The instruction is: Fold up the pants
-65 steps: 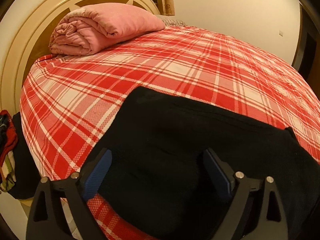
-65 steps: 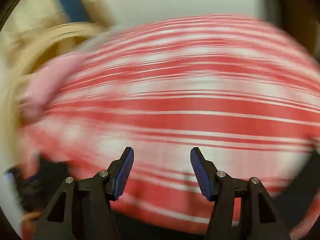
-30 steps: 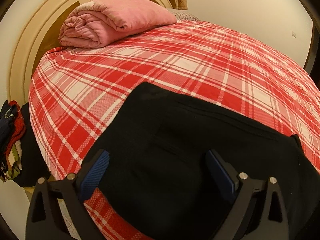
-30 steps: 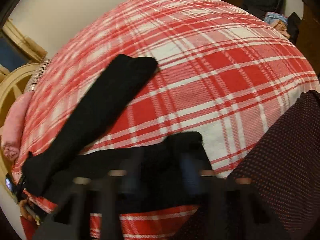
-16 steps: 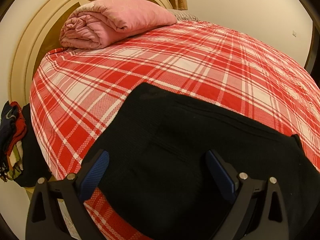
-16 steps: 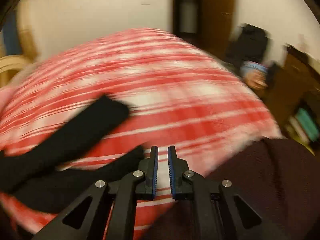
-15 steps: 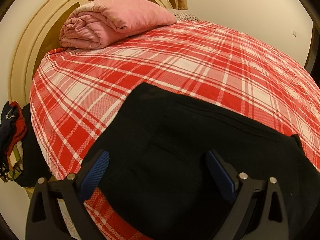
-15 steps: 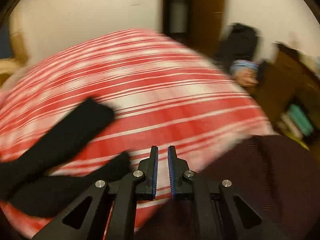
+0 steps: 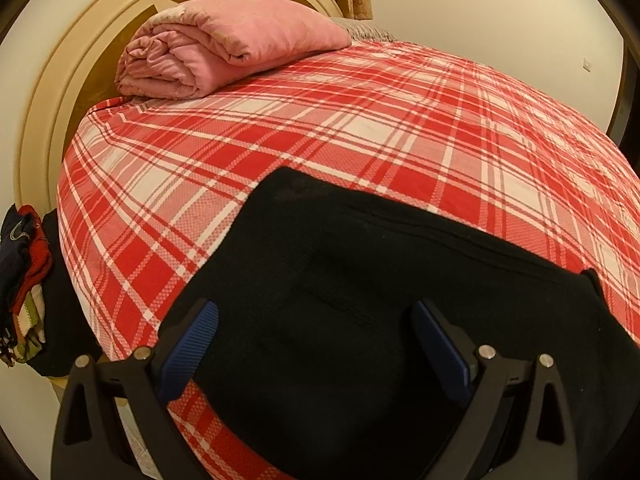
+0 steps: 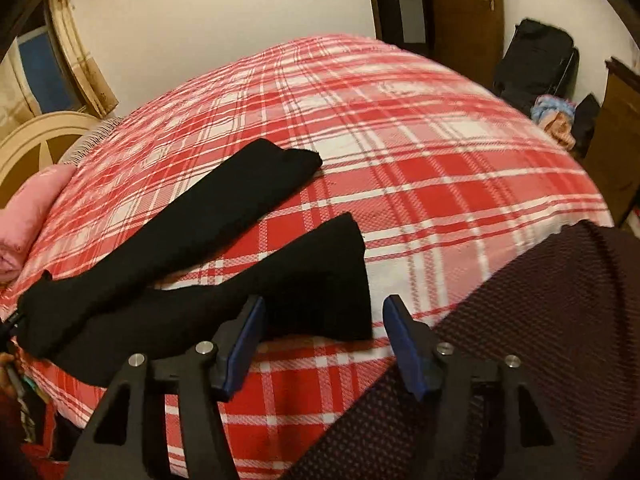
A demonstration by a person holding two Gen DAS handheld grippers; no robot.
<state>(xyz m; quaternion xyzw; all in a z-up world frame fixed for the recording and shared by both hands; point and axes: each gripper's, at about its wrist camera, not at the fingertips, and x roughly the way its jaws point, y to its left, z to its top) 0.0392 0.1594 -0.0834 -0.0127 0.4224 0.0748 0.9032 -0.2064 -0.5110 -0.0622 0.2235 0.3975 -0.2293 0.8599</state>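
Black pants [image 9: 380,300] lie flat on a red and white plaid bed [image 9: 360,128]. In the left wrist view my left gripper [image 9: 316,336] is open and empty, hovering over the waist end of the pants. In the right wrist view the two legs [image 10: 224,216] spread apart in a V. My right gripper [image 10: 324,332] is open and empty, just above the hem of the near leg [image 10: 336,280].
A folded pink blanket [image 9: 224,44] lies by the cream headboard [image 9: 52,92]. Clothes [image 9: 20,280] hang off the bed's left side. A dark dotted cloth [image 10: 540,340] covers the near right corner. A wooden door [image 10: 464,4] and a black bag [image 10: 536,60] stand beyond.
My right gripper has opened from shut and now sits over the near leg's hem. The left gripper has not moved.
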